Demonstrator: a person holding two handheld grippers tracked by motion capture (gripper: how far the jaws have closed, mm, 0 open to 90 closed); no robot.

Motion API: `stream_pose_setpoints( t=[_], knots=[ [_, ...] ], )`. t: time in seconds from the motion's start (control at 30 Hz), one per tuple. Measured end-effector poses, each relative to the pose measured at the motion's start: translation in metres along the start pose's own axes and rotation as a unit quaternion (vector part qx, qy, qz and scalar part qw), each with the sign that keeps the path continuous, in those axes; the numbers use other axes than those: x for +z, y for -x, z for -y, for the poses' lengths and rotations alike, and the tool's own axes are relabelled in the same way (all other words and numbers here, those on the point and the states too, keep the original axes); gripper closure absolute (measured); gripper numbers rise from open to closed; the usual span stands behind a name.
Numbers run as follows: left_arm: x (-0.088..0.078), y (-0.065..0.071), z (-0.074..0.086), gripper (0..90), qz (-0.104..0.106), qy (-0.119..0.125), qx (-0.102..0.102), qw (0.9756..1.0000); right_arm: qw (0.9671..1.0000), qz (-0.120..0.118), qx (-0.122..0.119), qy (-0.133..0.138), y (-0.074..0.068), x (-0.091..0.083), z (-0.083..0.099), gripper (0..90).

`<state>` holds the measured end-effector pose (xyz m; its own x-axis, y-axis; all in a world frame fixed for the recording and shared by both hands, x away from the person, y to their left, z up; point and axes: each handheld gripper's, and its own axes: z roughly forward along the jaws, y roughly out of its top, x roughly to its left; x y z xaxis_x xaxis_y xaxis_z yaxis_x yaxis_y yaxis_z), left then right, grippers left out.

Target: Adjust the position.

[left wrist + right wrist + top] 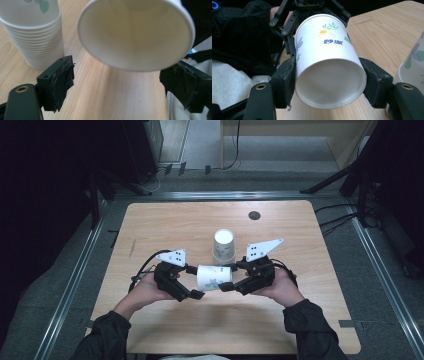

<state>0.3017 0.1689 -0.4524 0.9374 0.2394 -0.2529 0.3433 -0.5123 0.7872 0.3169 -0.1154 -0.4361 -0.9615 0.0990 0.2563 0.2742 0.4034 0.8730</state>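
Right claw [329, 82] clamps the cup [328, 62] near its base, beside the stack [223, 247]; left claw [117, 82] released. Thin paper, light, crushable: grip gently.

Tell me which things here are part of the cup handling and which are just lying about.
In the job:
- paper cup, held sideways by the right gripper
- left gripper, fingers open at its mouth
- stack of cups

Lying about:
- dark round disc
- table
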Motion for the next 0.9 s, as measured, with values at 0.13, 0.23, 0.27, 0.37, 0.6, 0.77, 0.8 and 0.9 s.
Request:
stream_pose_setpoints(
  t=[0.13,0.23,0.27,0.37,0.6,0.77,0.8,0.9],
  knots=[
    [-0.002,0.005,-0.001,13.0,0.006,0.022,0.006,0.9997,0.9999,-0.014,0.001,-0.004,0.000,0.006,-0.002,34.7],
    [-0.004,0.006,-0.001,14.0,0.010,0.034,0.005,0.9994,0.9996,-0.026,0.004,-0.007,0.000,0.011,-0.003,34.6],
    [-0.005,0.007,0.000,14.0,0.011,0.041,0.004,0.9991,0.9996,-0.027,0.002,-0.008,0.001,0.013,-0.003,34.6],
    [-0.008,0.007,0.002,15.1,0.011,0.048,0.000,0.9988,0.9993,-0.035,0.004,-0.010,0.001,0.016,-0.003,34.6],
    [-0.010,0.007,0.005,20.9,0.010,0.045,-0.004,0.9989,0.9990,-0.042,0.006,-0.015,0.002,0.021,-0.003,34.8],
    [-0.011,0.007,0.005,23.6,0.009,0.040,-0.002,0.9992,0.9991,-0.040,0.002,-0.016,0.002,0.021,-0.003,34.5],
    [-0.011,0.008,0.004,23.8,0.008,0.038,-0.001,0.9992,0.9991,-0.039,0.002,-0.017,0.001,0.022,-0.003,33.7],
    [-0.011,0.008,0.004,24.3,0.007,0.027,0.002,0.9996,0.9989,-0.040,0.000,-0.025,0.000,0.024,-0.002,25.9]
  ],
)
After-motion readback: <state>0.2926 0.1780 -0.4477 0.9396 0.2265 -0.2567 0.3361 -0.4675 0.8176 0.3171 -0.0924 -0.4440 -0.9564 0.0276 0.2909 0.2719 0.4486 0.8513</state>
